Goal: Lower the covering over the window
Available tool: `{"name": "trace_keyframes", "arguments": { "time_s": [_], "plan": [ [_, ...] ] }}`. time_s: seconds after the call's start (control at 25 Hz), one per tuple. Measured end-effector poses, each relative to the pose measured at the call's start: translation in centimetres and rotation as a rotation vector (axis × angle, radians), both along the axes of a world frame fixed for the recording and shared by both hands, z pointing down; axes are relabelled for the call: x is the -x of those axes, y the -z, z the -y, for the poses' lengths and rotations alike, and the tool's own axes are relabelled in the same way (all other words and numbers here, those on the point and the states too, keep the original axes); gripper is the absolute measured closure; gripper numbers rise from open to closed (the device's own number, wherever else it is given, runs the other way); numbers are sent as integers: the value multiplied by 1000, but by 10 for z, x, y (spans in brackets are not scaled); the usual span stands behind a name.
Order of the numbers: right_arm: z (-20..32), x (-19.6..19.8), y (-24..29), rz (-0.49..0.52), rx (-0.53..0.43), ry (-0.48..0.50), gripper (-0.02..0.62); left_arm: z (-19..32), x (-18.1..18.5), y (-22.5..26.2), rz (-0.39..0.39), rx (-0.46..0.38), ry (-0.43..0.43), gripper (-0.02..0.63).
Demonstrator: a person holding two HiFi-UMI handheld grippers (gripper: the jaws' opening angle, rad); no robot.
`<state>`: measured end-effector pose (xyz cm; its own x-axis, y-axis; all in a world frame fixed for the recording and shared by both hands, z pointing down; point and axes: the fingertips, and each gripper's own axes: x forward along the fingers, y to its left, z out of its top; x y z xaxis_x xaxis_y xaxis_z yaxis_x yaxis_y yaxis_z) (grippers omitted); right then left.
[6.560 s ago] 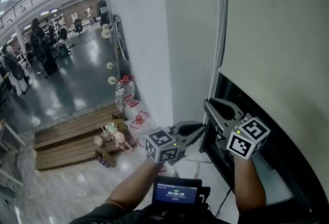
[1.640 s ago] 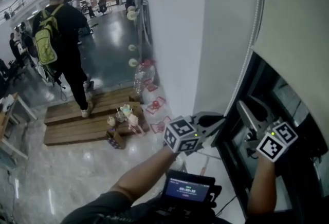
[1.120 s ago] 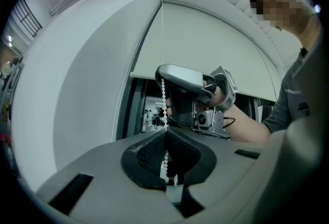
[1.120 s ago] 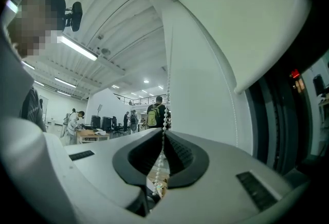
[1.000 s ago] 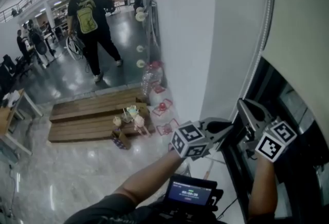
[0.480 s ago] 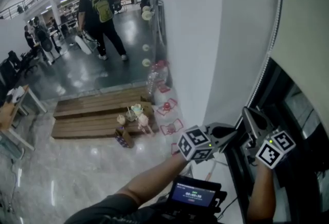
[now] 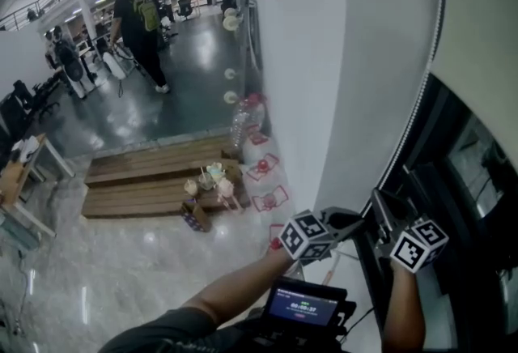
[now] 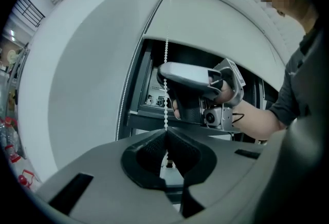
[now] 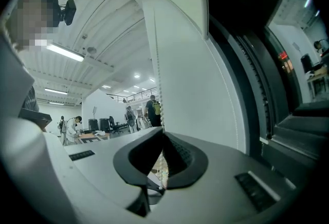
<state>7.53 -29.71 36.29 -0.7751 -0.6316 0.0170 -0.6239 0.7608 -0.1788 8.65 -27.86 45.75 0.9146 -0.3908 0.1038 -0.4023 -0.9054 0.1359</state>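
Two claws have sunk together over the last second, both low beside the window point(image 7: 473, 181) in the head view, where a second ago they sat higher. The left gripper point(image 8: 165, 134) is clamped on the bead chain point(image 8: 166, 89), with the beads running straight into its closed jaws. The right gripper point(image 9: 162, 133) is likewise closed on the chain, and seems to hold the same strand just above the left.

A joint downward pull like this should turn the roller and feed out the blind point(image 7: 486, 19). Whether its hem has dropped I cannot tell, since the head camera shifts between frames. Most of the dark glass is still bare, so the task looks far from finished.

The blind hangs flat from above, covering the top of the window and facing the room. Its hem runs across the opening, and the slant there comes from the camera's angle. The chain's long axis is vertical. It falls taut along the window's left edge, beside the white wall point(image 7: 299, 60).
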Motion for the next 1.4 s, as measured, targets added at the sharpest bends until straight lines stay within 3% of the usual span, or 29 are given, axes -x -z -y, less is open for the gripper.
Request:
{"name": "trace_keyframes", "arguments": {
  "time_s": [0.32,0.56,0.76,1.04,1.4],
  "plan": [
    [0,-2,4,11,-1,-14,594,2,15,6,-59,15,11,597],
    [0,-1,4,18,-7,-15,594,-1,43,26,-88,17,45,549],
    [1,4,5,21,-12,-2,594,5,66,64,-114,-36,95,532],
    [-7,8,6,26,-5,-3,594,4,43,171,-235,-176,41,532],
    [-14,11,8,27,-16,11,594,16,8,207,-177,-219,1,532]
  ]
}}
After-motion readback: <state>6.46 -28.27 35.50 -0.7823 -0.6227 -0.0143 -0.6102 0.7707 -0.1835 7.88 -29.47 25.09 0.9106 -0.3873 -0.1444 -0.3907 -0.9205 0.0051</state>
